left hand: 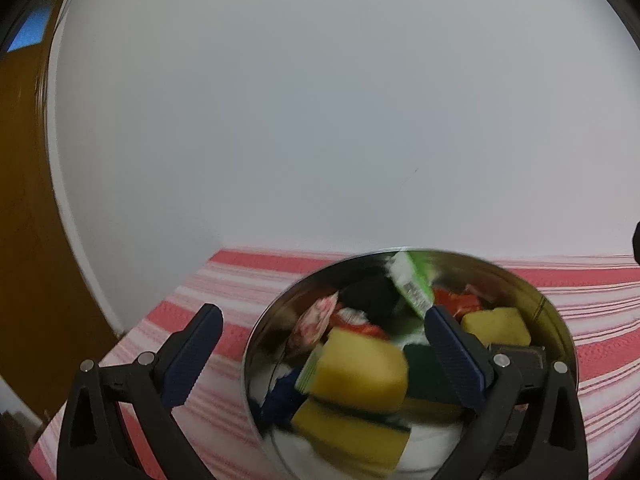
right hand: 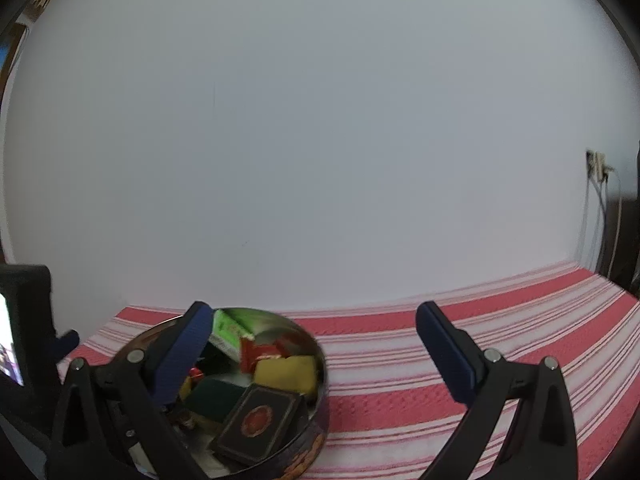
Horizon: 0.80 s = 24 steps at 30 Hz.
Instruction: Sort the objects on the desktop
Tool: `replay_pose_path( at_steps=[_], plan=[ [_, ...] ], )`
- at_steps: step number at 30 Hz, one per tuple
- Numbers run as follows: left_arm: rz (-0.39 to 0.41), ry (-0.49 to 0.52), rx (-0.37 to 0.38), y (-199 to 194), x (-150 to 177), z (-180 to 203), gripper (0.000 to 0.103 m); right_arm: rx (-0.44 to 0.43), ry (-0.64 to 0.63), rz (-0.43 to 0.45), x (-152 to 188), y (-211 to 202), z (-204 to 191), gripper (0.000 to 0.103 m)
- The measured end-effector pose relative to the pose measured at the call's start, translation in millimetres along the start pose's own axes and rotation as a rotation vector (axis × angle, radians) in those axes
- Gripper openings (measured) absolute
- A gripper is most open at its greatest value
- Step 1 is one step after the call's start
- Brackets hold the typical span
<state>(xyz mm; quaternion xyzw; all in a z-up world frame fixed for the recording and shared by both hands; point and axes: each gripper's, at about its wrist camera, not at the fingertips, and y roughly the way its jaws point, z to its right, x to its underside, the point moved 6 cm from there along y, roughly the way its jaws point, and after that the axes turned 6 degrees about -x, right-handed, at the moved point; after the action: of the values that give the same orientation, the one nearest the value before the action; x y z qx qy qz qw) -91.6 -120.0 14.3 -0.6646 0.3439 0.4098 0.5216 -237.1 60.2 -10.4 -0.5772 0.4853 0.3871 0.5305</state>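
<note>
Striped cloth (right hand: 400,360) is backed by a blank wall. Both grippers, left (left hand: 320,344) and right (right hand: 312,344), are spread wide and empty over the tin (right hand: 320,392) (contents blurred, sponges (left hand: 356,372) partly hidden).

A plain white wall (left hand: 320,120) fills most of both views, evenly and softly lit, with only a faint dark hairline mark on it. Below it runs the surface (right hand: 500,320), covered by a cloth with red, pink and white stripes and meeting the wall along its far edge. In the left wrist view, a brown wooden panel (left hand: 24,200) with a white edge strip stands at the left, a blue patch (left hand: 32,30) above it. In the right wrist view, a wall socket (right hand: 596,170) with hanging cables sits at the far right.
</note>
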Motion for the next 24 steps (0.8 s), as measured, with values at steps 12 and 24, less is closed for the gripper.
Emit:
replay_pose_path(
  at_steps=[12,24],
  plan=[
    [-0.055,0.011,-0.004,-48,22,-18,0.102,-0.062,0.001,-0.002,-2,-46,-14,0.103],
    [-0.006,0.027,-0.005,-98,20,-14,0.102,0.013,0.019,-0.006,-5,-83,5,0.103]
  ],
)
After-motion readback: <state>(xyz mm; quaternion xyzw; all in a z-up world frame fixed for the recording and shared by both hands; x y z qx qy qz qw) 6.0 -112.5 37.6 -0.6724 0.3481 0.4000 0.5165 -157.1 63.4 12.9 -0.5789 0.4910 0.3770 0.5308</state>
